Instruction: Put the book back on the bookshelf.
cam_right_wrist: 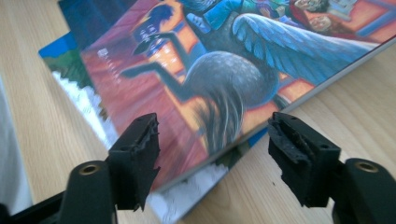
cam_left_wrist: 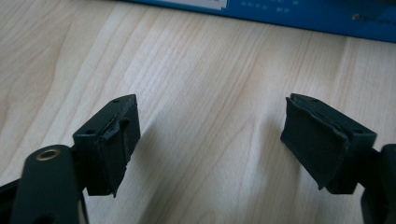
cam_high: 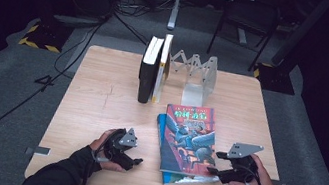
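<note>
On the wooden table, the left gripper rests low near the front edge, held in the person's left hand; its jaws stand apart with nothing but bare wood between them, and a blue book edge lies just beyond. Farther back, two upright books lean against a folding metal rack. Toward the middle lie two stacked books: a colourful book with a winged animal on its cover sits on top of a blue book, slightly askew. At the right, the right gripper points at the stack's near right corner; its jaws are spread wide on either side of the top book's corner, pressing on nothing.
</note>
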A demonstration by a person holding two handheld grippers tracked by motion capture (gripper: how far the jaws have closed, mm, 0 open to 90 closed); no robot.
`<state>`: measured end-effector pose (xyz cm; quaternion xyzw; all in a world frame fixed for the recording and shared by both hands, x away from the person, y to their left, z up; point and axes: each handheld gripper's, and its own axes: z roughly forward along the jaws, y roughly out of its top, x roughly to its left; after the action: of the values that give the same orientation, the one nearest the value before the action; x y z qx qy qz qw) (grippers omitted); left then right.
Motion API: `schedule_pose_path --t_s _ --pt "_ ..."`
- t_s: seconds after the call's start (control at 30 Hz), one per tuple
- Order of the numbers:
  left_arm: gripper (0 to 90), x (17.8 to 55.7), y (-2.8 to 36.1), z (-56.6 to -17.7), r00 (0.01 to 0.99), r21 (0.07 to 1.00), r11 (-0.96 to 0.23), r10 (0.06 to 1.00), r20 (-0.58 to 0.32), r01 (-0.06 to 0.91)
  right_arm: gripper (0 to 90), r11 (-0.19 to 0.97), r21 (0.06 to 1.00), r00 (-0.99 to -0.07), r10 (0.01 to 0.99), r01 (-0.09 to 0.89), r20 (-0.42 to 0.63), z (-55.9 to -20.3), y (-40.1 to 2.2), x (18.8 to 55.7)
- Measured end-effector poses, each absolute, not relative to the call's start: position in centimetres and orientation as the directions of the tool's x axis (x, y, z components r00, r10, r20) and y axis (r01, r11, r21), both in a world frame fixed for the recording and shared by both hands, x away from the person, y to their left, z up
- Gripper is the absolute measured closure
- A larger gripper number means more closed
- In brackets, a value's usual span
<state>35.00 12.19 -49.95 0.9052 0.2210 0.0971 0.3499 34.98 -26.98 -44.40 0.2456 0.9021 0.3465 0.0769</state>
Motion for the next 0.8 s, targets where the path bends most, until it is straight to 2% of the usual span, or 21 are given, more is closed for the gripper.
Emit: schedule_pose_path --t_s 0.13,0.2,0.27,0.37,0.57,0.67,0.8 --pt "24.0 35.5 11.6 -49.8 0.869 0.674 -0.657 0.493 0.043 0.339 25.2 0.59 0.655 -0.839 0.529 0.472 0.127 -45.1 -27.4 36.5" --pt "24.2 36.0 11.6 -49.5 0.861 0.68 -0.653 0.505 0.062 0.334 24.8 0.583 0.654 -0.839 0.522 0.483 0.154 -45.3 -27.2 37.0" --pt "24.3 36.3 11.6 -49.3 0.856 0.689 -0.64 0.515 0.056 0.34 19.4 0.591 0.638 -0.839 0.517 0.494 0.172 -45.5 -26.9 37.7" --pt "24.1 37.5 11.4 -48.6 0.848 0.72 -0.605 0.528 0.043 0.34 17.7 0.598 0.622 -0.837 0.514 0.506 0.187 -45.5 -26.6 38.2" --pt "23.5 38.9 10.9 -48.6 0.839 0.719 -0.601 0.543 0.045 0.35 19.3 0.619 0.628 -0.845 0.521 0.471 0.12 -45.1 -26.1 37.8" --pt "23.6 40.0 10.6 -48.6 0.831 0.721 -0.594 0.554 0.047 0.356 31.7 0.633 0.652 -0.85 0.525 0.417 0.034 -44.6 -25.6 37.2" --pt "23.7 40.6 10.3 -48.7 0.827 0.722 -0.59 0.56 0.043 0.361 34.4 0.636 0.658 -0.857 0.515 0.403 0.028 -44.5 -25.5 37.3"
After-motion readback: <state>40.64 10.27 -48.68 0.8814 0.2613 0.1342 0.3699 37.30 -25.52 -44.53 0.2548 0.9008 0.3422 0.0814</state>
